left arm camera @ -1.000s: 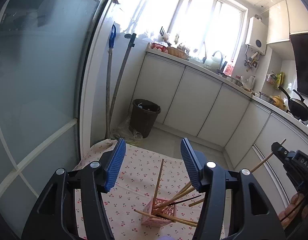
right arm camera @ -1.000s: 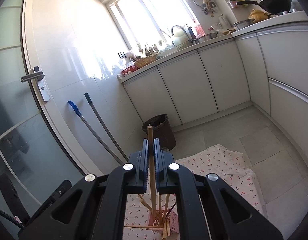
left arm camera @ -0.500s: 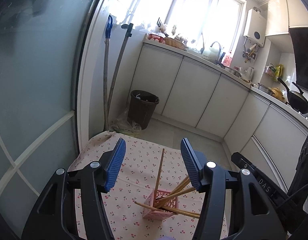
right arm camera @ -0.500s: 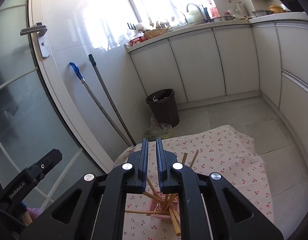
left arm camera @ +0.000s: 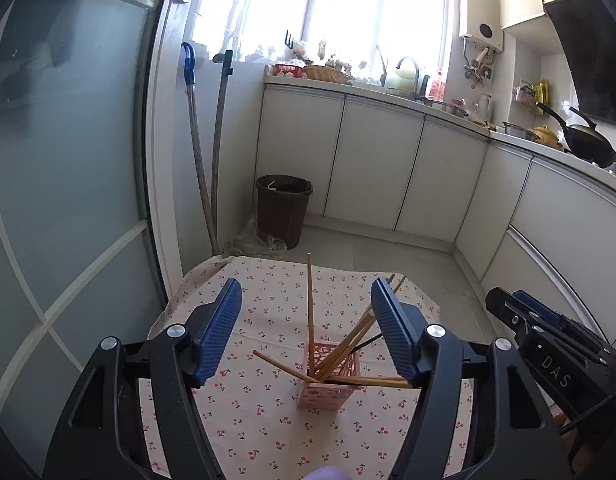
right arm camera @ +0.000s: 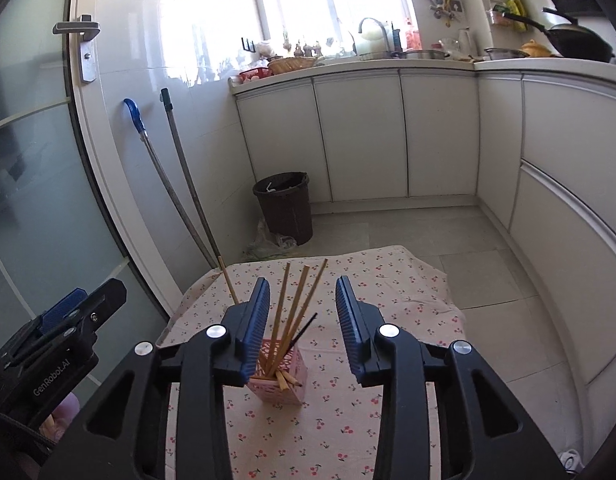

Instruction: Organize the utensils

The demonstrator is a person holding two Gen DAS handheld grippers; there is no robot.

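The left tool [left arm camera: 305, 320] hovers above the desk with its blue pads spread wide apart and nothing between them. The right tool [right arm camera: 301, 316] hangs beside it at a similar height, also parted and empty, its pads framing the pink holder [right arm camera: 279, 378] below. That lattice-sided holder [left arm camera: 330, 376] stands upright on the cherry-print cloth [left arm camera: 267, 412], well in from the cloth's edges, with bare cloth on every side. The wooden chopsticks [right arm camera: 295, 312] lean out of it at several angles; one [left arm camera: 309, 300] stands nearly upright. Beyond the desk's far edge lie grey floor tiles, a dark bin [left arm camera: 283, 210], two mop handles [left arm camera: 211, 152] against the wall, and white cabinets [right arm camera: 388, 140] under a sunlit window.
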